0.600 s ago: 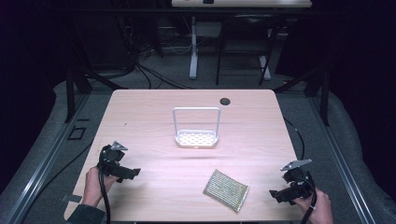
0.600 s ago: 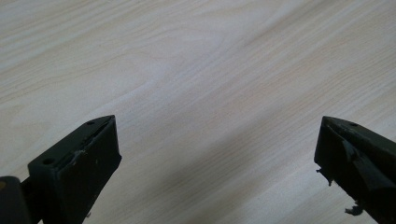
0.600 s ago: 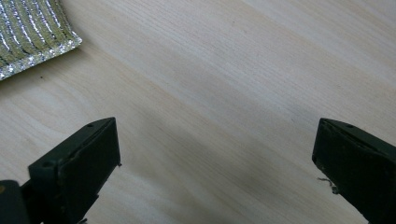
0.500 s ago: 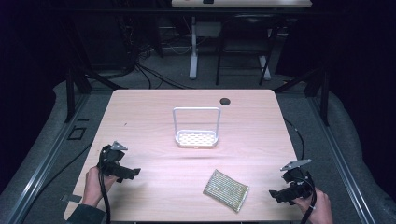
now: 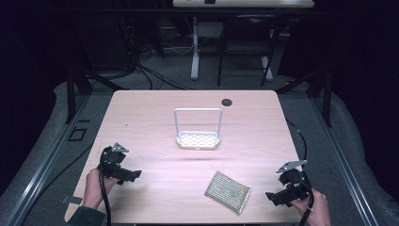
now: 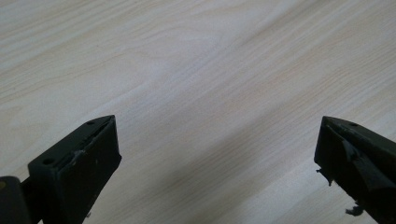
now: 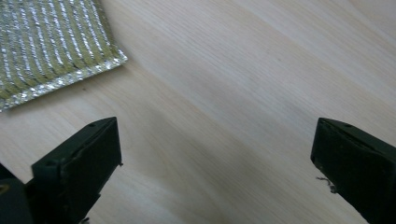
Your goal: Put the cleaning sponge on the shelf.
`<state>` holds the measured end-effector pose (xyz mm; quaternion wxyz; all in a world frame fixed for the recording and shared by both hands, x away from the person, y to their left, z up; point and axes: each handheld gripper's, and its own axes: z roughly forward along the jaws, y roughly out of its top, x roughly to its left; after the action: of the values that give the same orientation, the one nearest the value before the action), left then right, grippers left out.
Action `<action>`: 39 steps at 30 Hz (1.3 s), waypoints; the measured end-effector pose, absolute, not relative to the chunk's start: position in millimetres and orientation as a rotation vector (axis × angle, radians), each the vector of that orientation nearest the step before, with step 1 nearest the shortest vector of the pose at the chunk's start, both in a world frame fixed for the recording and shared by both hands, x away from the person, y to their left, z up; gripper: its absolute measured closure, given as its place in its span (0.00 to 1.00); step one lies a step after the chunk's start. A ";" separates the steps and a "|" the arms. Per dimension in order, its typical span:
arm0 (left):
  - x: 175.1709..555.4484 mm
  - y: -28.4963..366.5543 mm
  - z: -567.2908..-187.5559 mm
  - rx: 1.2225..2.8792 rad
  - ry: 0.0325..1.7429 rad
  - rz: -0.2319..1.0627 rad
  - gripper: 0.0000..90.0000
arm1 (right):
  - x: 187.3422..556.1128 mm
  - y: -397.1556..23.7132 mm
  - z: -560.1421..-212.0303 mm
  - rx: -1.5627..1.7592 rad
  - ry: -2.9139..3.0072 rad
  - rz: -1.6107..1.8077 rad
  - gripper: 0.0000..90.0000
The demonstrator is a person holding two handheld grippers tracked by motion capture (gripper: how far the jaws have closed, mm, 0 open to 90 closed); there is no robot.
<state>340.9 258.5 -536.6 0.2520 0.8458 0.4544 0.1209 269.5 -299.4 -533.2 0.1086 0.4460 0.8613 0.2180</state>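
High view: a silver-green woven pad [image 5: 227,191] lies flat on the light wooden desk [image 5: 155,108], on the person's side of the white wire rack [image 5: 198,128], which stands upright at the desk's middle. The right gripper [image 5: 281,196] sits just to the right of the pad, apart from it, in the person's right hand [image 5: 314,209]. The left gripper [image 5: 126,173] is well to the left of the pad, in the left hand [image 5: 96,186]. A dark round hole [image 5: 227,101] lies beyond the rack.

Left gripper view: the two black fingers [image 6: 77,163] stand wide apart over bare wood, nothing between them.

Right gripper view: the fingers [image 7: 79,165] are spread wide with bare desk between them; the pad's corner [image 7: 51,44] lies at upper left, clear of both
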 end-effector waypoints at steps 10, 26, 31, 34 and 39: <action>341.2 256.2 -537.5 2.313 1.217 0.328 0.00 | 270.2 -277.9 -529.3 1.231 2.625 0.715 0.02; 341.9 254.5 -538.4 2.327 1.209 0.326 0.00 | 273.4 -226.5 -526.5 1.074 2.765 0.674 0.00; 342.6 254.1 -538.8 2.333 1.207 0.318 0.00 | 274.2 -211.1 -528.1 1.014 2.800 0.655 0.00; 342.3 253.5 -538.7 2.337 1.199 0.327 0.00 | 275.2 -197.5 -530.5 0.978 2.820 0.620 0.00; 342.1 253.5 -538.2 2.335 1.200 0.322 0.00 | 277.7 -183.5 -532.5 0.956 2.834 0.583 0.00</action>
<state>342.1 253.5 -538.2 0.2459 0.8558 0.4396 0.1179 277.7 -183.5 -532.5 0.0469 0.3134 0.9290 0.1910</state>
